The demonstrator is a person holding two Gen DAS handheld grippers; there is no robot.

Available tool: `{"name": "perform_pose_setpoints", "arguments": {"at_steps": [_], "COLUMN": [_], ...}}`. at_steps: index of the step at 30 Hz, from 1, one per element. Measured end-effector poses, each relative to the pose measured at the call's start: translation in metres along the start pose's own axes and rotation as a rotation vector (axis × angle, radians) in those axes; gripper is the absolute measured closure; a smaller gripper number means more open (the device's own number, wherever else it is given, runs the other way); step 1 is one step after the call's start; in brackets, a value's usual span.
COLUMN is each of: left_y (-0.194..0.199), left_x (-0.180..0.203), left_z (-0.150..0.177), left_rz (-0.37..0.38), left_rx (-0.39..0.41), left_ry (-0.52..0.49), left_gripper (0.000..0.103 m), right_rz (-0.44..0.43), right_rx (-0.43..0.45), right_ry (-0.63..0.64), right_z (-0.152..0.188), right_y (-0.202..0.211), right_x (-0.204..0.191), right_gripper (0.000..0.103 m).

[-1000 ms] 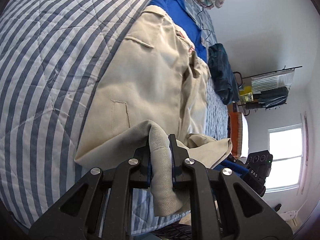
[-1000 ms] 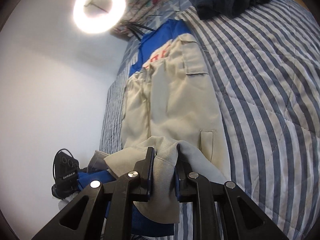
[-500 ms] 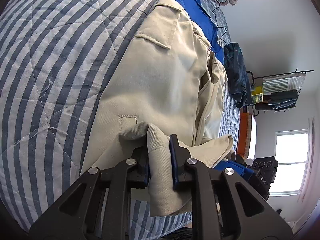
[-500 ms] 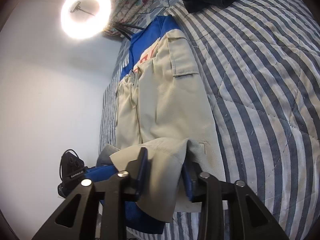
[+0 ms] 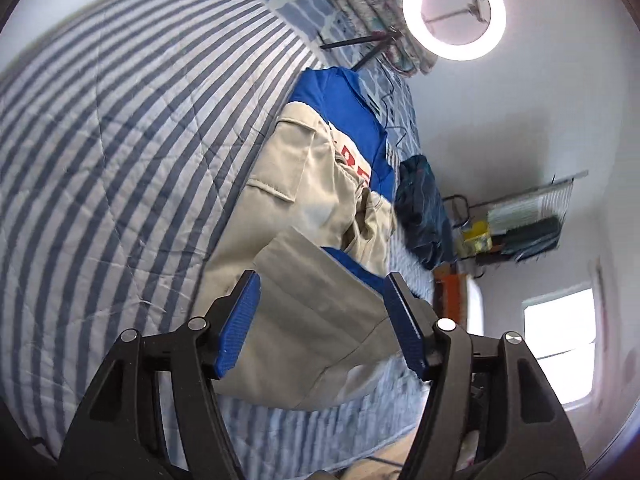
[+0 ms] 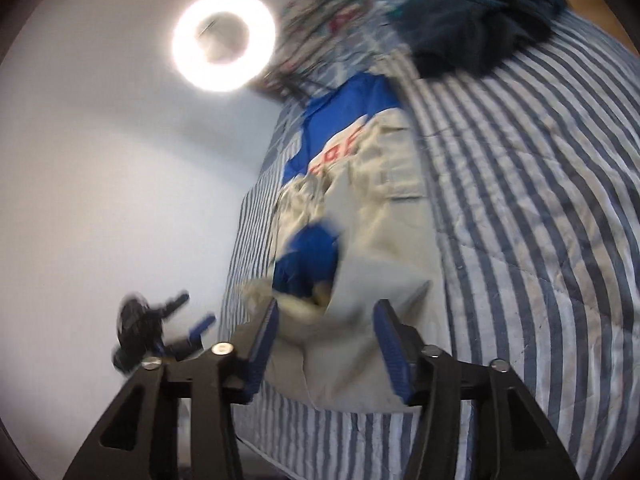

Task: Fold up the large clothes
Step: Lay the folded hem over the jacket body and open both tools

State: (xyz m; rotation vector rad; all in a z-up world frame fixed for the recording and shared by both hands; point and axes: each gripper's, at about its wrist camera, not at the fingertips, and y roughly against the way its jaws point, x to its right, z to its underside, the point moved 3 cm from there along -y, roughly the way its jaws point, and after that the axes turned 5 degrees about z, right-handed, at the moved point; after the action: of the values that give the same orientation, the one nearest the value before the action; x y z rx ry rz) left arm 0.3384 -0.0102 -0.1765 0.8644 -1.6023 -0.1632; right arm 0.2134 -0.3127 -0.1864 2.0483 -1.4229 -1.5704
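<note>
Bed (image 5: 100, 152): striped quilt is filling the left wrist view from 7 to 12 o'clock and is carrying every garment.

Khaki trousers (image 5: 304, 208): these are lying lengthwise on the quilt, waistband toward 12 o'clock, the near leg ends doubled back and resting loose at 6 o'clock (image 6: 360, 360).

Blue shirt (image 5: 344, 108): it is lying partly under the trousers at 12 o'clock, with red lettering showing at the edge.

Dark garment (image 5: 420, 208): this is sitting in a heap at 3 o'clock, apart from the trousers.

Left claw (image 5: 320, 312): its jaws are opening, released, with the cloth lying beyond the pads and untouched.

Right claw (image 6: 326, 344): it is standing released, nothing pinched; blur is hiding finer detail.

Handling note: the fold is likely best served by backing both claws off straight, so no pad is dragging the hem askew, then checking that the edges are lining up before the next fold.
</note>
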Motion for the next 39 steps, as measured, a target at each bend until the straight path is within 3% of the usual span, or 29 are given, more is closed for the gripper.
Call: {"name": "perform_pose_setpoints", "arguments": {"at_steps": [4, 9, 10, 11, 12, 18, 21, 25, 35, 39], "left_y": [-0.019, -0.037, -0.040, -0.041, -0.044, -0.060, -0.068, -0.082, -0.106, -0.110], "left_x": [-0.001, -0.047, -0.055, -0.058, -0.061, -0.056, -0.040, -0.025, -0.021, -0.021], "left_z": [0.012, 0.012, 0.012, 0.012, 0.011, 0.012, 0.013, 0.020, 0.015, 0.009], "left_rz": [-0.111, -0.113, -0.115, -0.115, -0.120, -0.126, -0.100, -0.132, -0.192, -0.218], "left_rx": [-0.060, -0.109, -0.114, -0.120, -0.125, -0.152, -0.169, -0.196, -0.195, -0.159], "left_ry": [-0.139, 0.012, 0.036, 0.043, 0.037, -0.019, -0.076, -0.182, -0.253, -0.274], "left_gripper": [0.038, 0.039, 0.039, 0.039, 0.039, 0.046, 0.046, 0.046, 0.046, 0.046], "right_rz": [0.094, 0.230, 0.265, 0.295, 0.317, 0.391, 0.370, 0.325, 0.246, 0.220], "right_rx": [-0.079, -0.042, -0.026, -0.012, -0.006, -0.020, -0.030, -0.021, -0.022, -0.042], "right_ry": [0.186, 0.179, 0.179, 0.178, 0.175, 0.137, 0.125, 0.134, 0.123, 0.111], "right_z": [0.019, 0.008, 0.004, 0.001, -0.002, -0.007, -0.008, -0.013, -0.034, -0.036], "right_y": [-0.024, -0.034, -0.033, -0.031, -0.029, -0.029, -0.030, -0.033, -0.056, -0.065], "right_x": [-0.028, -0.021, -0.017, -0.012, -0.007, 0.024, 0.032, 0.031, 0.029, 0.031], "right_gripper": [0.062, 0.061, 0.054, 0.044, 0.040, 0.037, 0.037, 0.037, 0.040, 0.043]}}
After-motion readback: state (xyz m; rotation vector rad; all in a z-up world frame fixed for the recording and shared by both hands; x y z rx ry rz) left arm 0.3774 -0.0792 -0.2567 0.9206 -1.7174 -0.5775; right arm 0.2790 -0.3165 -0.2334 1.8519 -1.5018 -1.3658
